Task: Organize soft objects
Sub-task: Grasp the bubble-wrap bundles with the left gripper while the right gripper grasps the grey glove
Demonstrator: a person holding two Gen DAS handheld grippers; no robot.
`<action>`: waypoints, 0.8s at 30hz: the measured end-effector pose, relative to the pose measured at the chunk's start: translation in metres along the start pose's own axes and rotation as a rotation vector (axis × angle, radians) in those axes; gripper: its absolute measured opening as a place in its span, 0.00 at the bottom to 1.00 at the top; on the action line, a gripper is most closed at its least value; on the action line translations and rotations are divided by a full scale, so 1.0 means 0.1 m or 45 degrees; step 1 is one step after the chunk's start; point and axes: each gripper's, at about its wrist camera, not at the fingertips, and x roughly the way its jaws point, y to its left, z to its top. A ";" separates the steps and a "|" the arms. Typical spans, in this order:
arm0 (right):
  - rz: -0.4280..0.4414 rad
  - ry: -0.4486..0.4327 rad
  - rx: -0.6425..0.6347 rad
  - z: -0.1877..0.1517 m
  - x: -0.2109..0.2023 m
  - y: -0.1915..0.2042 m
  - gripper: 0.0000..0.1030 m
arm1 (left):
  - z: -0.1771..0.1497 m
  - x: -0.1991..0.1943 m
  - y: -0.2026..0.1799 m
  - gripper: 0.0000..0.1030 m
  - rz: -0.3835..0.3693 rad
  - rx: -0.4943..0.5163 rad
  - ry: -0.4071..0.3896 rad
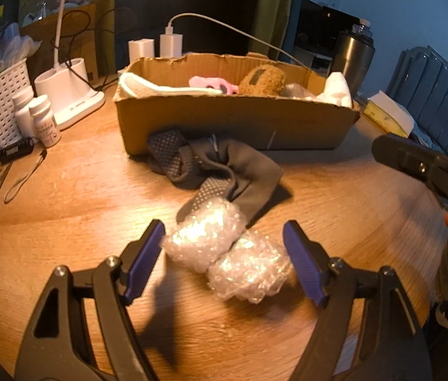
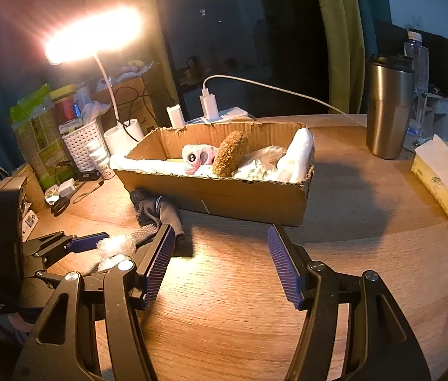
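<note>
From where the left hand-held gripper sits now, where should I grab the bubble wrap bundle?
Grip the bubble wrap bundle across its pinched middle, coming down from above. It lies diagonally between the open pads of the left hand-held gripper, so probably turn the wrist to close across the narrow width, clear of the grey socks.

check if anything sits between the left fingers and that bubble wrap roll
Nothing visible does. The bubble wrap roll already lies between the open left gripper's fingers; the grey socks lie beyond it.
</note>
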 end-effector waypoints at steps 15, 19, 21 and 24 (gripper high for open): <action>0.023 0.105 -0.063 0.03 0.32 0.32 0.62 | -0.05 -0.18 0.28 0.52 -0.143 -0.060 -0.049; 0.016 0.146 -0.091 0.04 0.45 0.43 0.62 | -0.05 -0.29 0.42 0.52 -0.156 -0.097 -0.092; 0.012 0.161 -0.102 0.06 0.52 0.50 0.62 | -0.05 -0.33 0.48 0.52 -0.156 -0.098 -0.115; 0.011 0.183 -0.117 0.08 0.61 0.58 0.62 | -0.05 -0.38 0.56 0.52 -0.159 -0.116 -0.132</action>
